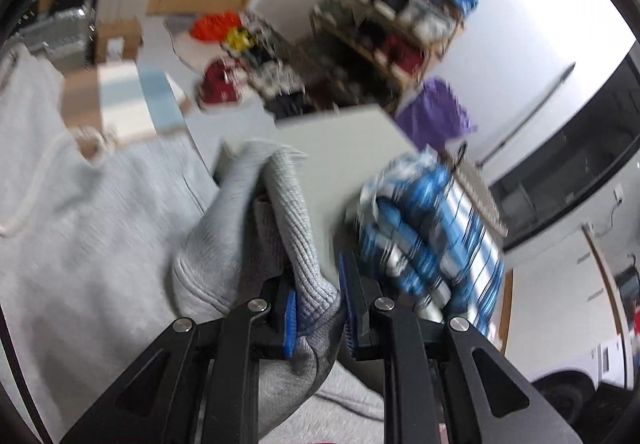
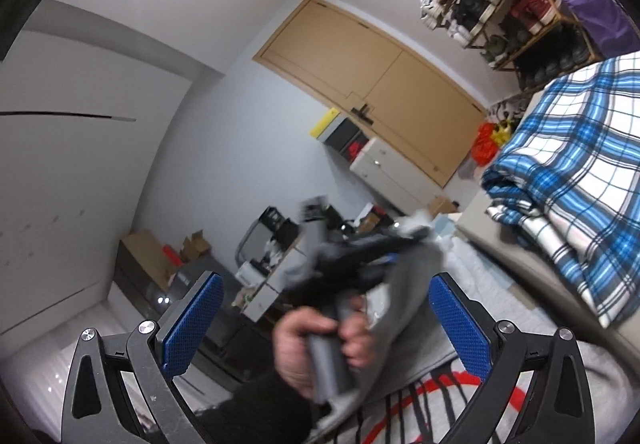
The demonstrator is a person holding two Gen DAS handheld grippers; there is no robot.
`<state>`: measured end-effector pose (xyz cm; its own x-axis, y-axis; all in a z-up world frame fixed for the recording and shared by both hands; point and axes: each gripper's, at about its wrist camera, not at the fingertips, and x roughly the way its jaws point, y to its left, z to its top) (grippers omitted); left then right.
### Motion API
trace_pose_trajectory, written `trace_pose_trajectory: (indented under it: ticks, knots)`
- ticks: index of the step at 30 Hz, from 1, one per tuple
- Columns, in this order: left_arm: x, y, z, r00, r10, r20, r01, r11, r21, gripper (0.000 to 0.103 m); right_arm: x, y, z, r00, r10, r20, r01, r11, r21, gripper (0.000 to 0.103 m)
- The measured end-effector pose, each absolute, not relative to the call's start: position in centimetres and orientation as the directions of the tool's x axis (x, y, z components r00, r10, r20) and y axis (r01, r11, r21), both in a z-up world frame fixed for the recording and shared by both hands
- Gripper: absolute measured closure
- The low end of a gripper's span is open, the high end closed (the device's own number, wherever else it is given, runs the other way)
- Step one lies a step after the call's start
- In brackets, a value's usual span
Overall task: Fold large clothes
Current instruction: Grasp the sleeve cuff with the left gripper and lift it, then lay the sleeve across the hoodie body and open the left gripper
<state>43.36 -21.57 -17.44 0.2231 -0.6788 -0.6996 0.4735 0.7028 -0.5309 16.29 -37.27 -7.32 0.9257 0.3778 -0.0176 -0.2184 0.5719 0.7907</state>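
A large grey hoodie [image 1: 100, 228] with a white drawstring lies spread on the surface. My left gripper [image 1: 320, 308] is shut on a ribbed grey cuff of the hoodie [image 1: 292, 211] and holds it lifted. In the right wrist view my right gripper [image 2: 328, 320] is open and empty, its blue pads [image 2: 460, 320] wide apart. Between them I see the hand holding the left gripper [image 2: 360, 256] and the raised grey fabric [image 2: 404, 296]. A red and black print on the hoodie [image 2: 420, 404] shows below.
A blue and white plaid garment [image 2: 576, 179] lies bunched on the grey surface; it also shows in the left wrist view [image 1: 432, 236]. A wooden shelf of clothes [image 2: 492, 3], a purple item [image 2: 588, 3], wooden doors [image 2: 372, 83] and boxes stand behind.
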Motion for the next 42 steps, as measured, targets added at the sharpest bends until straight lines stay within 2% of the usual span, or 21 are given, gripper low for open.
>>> trace_pose_trajectory:
  ticks: [3, 4, 6, 8, 10, 11, 12, 14, 16, 19, 22, 24, 27, 31, 34, 42]
  knots:
    - [43.9, -22.5, -17.9, 0.15, -0.665, -0.732, 0.478, 0.697, -0.535, 0.089, 16.0, -36.7, -7.0, 0.923, 0.384, -0.011, -0.237, 0.592, 0.77, 0.0]
    - [43.6, -22.2, -18.4, 0.108, -0.656, -0.747, 0.461, 0.699, -0.547, 0.085, 16.0, -36.6, -6.8, 0.923, 0.385, -0.009, -0.243, 0.599, 0.763, 0.0]
    - [43.5, -21.4, -18.6, 0.003, -0.668, -0.744, 0.416, 0.678, -0.606, 0.076, 15.8, -36.3, -6.7, 0.925, 0.381, -0.013, -0.241, 0.611, 0.754, 0.0]
    - [42.8, -20.2, -18.0, -0.014, -0.667, -0.745, 0.372, 0.688, -0.623, 0.054, 16.0, -36.3, -6.7, 0.926, 0.377, -0.019, -0.234, 0.613, 0.754, 0.0]
    - [40.9, -17.7, -16.0, 0.002, -0.678, -0.735, 0.403, 0.673, -0.619, 0.043, 16.1, -36.5, -7.0, 0.928, 0.371, -0.025, -0.223, 0.609, 0.761, 0.0]
    - [40.1, -16.6, -15.0, 0.013, -0.682, -0.731, 0.423, 0.666, -0.614, 0.043, 16.1, -36.5, -7.0, 0.929, 0.37, -0.027, -0.219, 0.605, 0.765, 0.0]
    - [38.8, -14.6, -13.3, 0.035, -0.683, -0.73, 0.454, 0.662, -0.597, 0.042, 16.2, -36.6, -7.1, 0.929, 0.37, -0.028, -0.217, 0.602, 0.768, 0.0]
    - [37.0, -11.8, -11.4, 0.09, -0.649, -0.756, 0.496, 0.687, -0.531, 0.03, 16.1, -36.6, -7.2, 0.93, 0.366, -0.032, -0.21, 0.602, 0.771, 0.0]
    - [35.6, -7.5, -9.3, 0.228, -0.541, -0.81, 0.524, 0.769, -0.366, 0.023, 16.3, -36.4, -7.2, 0.927, 0.373, -0.035, -0.212, 0.598, 0.773, 0.0]
    - [36.0, -2.0, -9.1, 0.348, -0.348, -0.871, 0.455, 0.875, -0.167, 0.023, 16.5, -35.7, -7.1, 0.922, 0.384, -0.042, -0.215, 0.601, 0.77, 0.0]
    - [37.9, 2.3, -11.3, 0.349, -0.143, -0.926, 0.342, 0.94, -0.016, 0.023, 16.7, -34.8, -6.9, 0.917, 0.396, -0.052, -0.223, 0.615, 0.756, 0.0]
    - [38.7, 4.7, -13.6, 0.295, -0.05, -0.954, 0.291, 0.956, 0.04, 0.023, 16.9, -34.2, -6.8, 0.912, 0.404, -0.067, -0.226, 0.634, 0.739, 0.0]
    - [39.0, 6.0, -16.3, 0.23, 0.014, -0.973, 0.239, 0.968, 0.07, 0.023, 17.2, -33.6, -6.7, 0.91, 0.403, -0.092, -0.223, 0.666, 0.712, 0.0]
    - [38.8, 5.7, -17.2, 0.288, 0.054, -0.956, 0.234, 0.964, 0.125, 0.02, 17.6, -33.2, -7.0, 0.907, 0.403, -0.121, -0.211, 0.686, 0.696, 0.0]
    - [38.6, 5.9, -17.2, 0.316, 0.072, -0.946, 0.209, 0.967, 0.144, 0.01, 17.9, -33.0, -7.3, 0.903, 0.408, -0.137, -0.205, 0.687, 0.697, 0.0]
    - [39.5, 8.2, -18.1, 0.318, 0.028, -0.948, 0.11, 0.992, 0.066, 0.008, 18.3, -32.0, -7.3, 0.89, 0.424, -0.166, -0.216, 0.714, 0.666, 0.0]
